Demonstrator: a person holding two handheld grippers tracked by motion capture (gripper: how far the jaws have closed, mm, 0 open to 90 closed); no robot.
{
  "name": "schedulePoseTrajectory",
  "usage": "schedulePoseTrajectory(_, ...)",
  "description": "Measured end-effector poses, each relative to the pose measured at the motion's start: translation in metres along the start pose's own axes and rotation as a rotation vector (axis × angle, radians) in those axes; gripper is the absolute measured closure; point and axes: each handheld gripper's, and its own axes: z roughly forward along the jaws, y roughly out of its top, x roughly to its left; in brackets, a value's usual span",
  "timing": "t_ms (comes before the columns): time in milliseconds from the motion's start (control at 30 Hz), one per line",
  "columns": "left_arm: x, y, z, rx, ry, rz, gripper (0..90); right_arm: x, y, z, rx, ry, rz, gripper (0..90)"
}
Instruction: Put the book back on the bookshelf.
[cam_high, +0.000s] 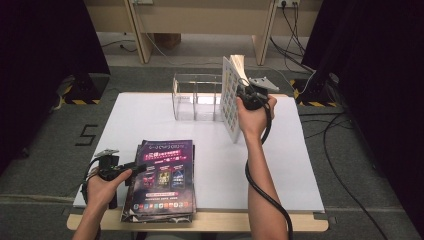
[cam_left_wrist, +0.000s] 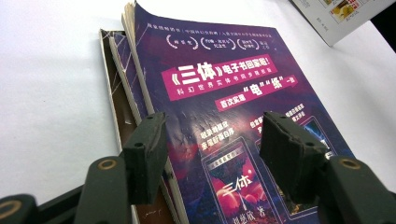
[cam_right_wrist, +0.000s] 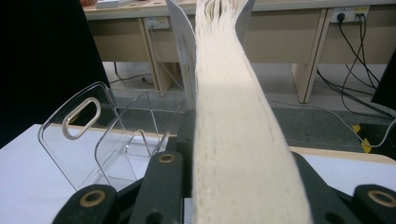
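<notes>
White table (cam_high: 300, 165) first: clear acrylic file rack (cam_high: 196, 97) stands at its far edge, dividers upright, slots open on top. Stack of purple magazines (cam_high: 162, 175) lies flat at the near-left edge, spines along the left side. Right gripper (cam_high: 250, 95) holds one magazine (cam_high: 230, 100) up on edge just right of the rack, lower corner near the table, if not touching it; jaws are clamped on the page block, seen edge-on as pale paper (cam_right_wrist: 233, 140) between them in the right gripper view. Its cover faces left toward the rack, long axis runs steeply up and away, tilted off vertical. Left gripper (cam_left_wrist: 212, 140) rests low at the stack's left edge, jaws apart, one over the top cover and one by the spines, gripping nothing. Risks, my read: pages fan out at the top, so a loose leaf could catch a divider on entry and buckle. The grip is on one end only, so the floppy block may sag or slip. The rack is light and unanchored; a sideways nudge from the magazine could shove or tip it.
</notes>
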Motion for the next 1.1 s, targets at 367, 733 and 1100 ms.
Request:
schedulePoseTrajectory(367, 0.0003, -0.0002, 0.0001, 0.001, 0.000, 0.000, 40.7, -0.0010, -0.0016, 0.0001, -0.018, 0.008, -0.008, 74.4)
schedulePoseTrajectory(733, 0.0018, 0.0003, -0.0010, -0.002, 0.002, -0.001, 40.7, -0.0013, -0.0025, 0.0019, -0.047, 0.013, -0.005, 74.6)
schedulePoseTrajectory(1100, 0.0024, 0.0003, -0.0012, -0.001, 0.005, -0.001, 40.8, -0.0003, 0.0056, 0.0032, -0.067, 0.013, -0.002, 74.6)
